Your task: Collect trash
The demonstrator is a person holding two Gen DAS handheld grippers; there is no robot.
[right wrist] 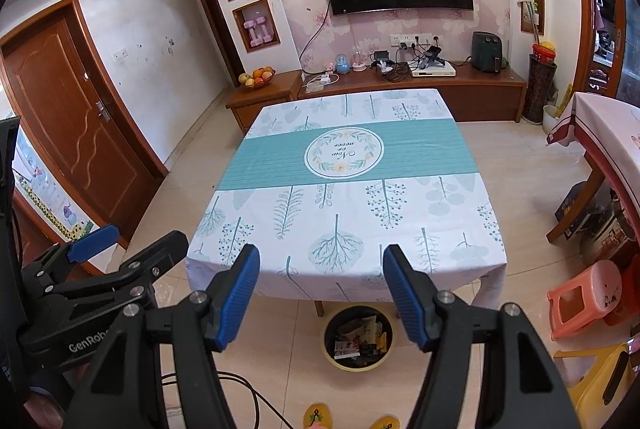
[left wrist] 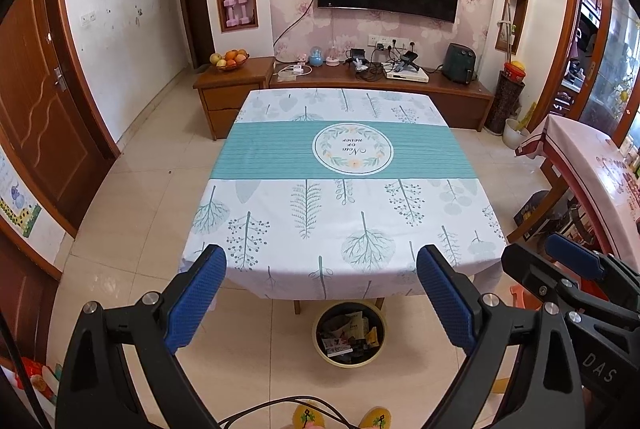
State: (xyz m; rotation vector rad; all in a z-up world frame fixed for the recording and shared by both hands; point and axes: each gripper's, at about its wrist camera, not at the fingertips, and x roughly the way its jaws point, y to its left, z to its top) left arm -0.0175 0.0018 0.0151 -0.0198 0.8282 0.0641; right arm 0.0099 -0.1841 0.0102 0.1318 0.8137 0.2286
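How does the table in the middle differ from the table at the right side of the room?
The middle table wears a white cloth with teal plants and a teal band; the right table wears a pale pink cloth with a dark red border. The middle table is seen whole; the right table is cut off by the picture edge. A trash bin stands by the middle table; stools stand by the right table. Both are covered with cloth.

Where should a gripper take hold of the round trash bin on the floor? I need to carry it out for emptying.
Grip the trash bin by its pale rim, coming straight down from above on the near side. It stands upright and open-topped, partly tucked under the table, so the far rim looks blocked. One finger would go inside, one outside; wrappers fill the middle.
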